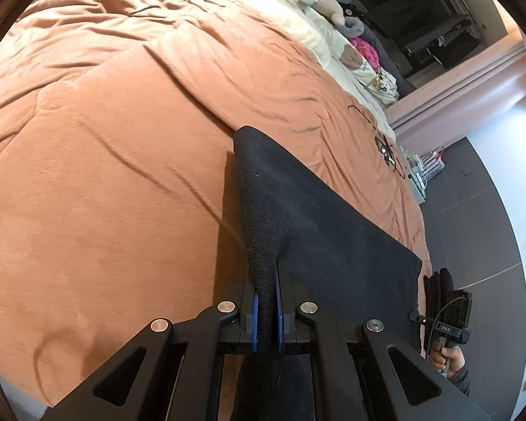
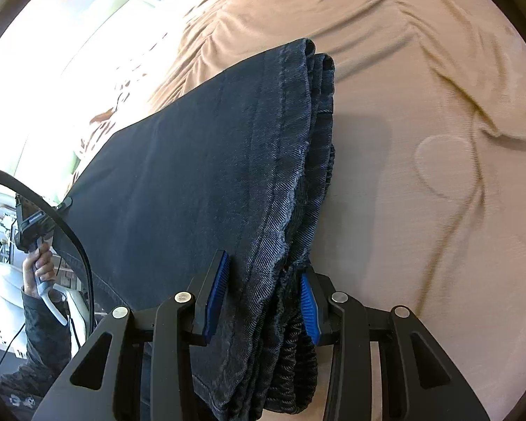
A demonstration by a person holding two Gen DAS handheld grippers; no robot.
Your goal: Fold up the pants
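Dark folded pants (image 1: 333, 231) hang stretched between my two grippers just above the bed. In the left wrist view my left gripper (image 1: 267, 307) is shut on a thin edge of the fabric, its blue pads pressed against the cloth. The right gripper (image 1: 447, 301) shows at the far corner of the pants, with a person's hand (image 1: 449, 354) on its handle. In the right wrist view my right gripper (image 2: 263, 294) is shut on a thick layered bundle of the pants (image 2: 200, 161), where a gathered elastic waistband (image 2: 294, 358) shows between the pads.
A rumpled orange-brown bedspread (image 1: 105, 140) fills the space under and beyond the pants. Soft toys and pillows (image 1: 326, 3) lie at the bed's far end. A thin black cord (image 1: 385, 147) rests near the bed's right edge, beside the dark floor (image 1: 473, 210).
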